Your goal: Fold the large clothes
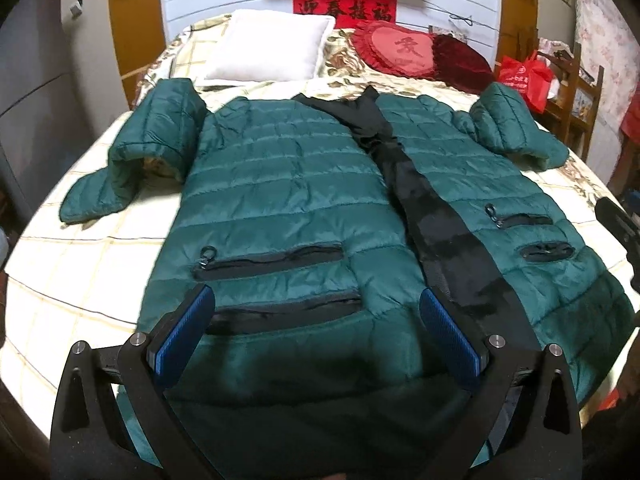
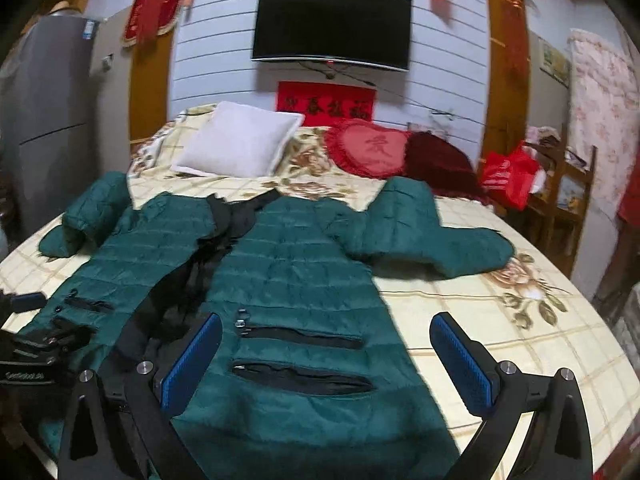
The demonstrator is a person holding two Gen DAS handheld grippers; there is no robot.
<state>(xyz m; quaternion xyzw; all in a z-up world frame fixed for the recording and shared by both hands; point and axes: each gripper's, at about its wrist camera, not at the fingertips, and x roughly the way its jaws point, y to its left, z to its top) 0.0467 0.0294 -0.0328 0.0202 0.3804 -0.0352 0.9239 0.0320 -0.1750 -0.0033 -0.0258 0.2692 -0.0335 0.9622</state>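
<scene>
A green puffer coat lies open and face up on the bed, hem at the near edge, collar toward the far pillow, its black lining showing as a strip down the middle. Both sleeves spread outward, the left sleeve bent back on itself and the right sleeve lying across the sheet. The left gripper hovers over the near left panel, spread wide and holding nothing; the right gripper hangs over the near right panel by the pockets, likewise released and empty. The coat looks light, soft and puffy, with a slick shell that will probably slide on itself and spring open after a fold. A pinch at a quilted seam, the hem corner or a cuff should hold better than the smooth padded middle; the zipper pulls look too small to trust.
</scene>
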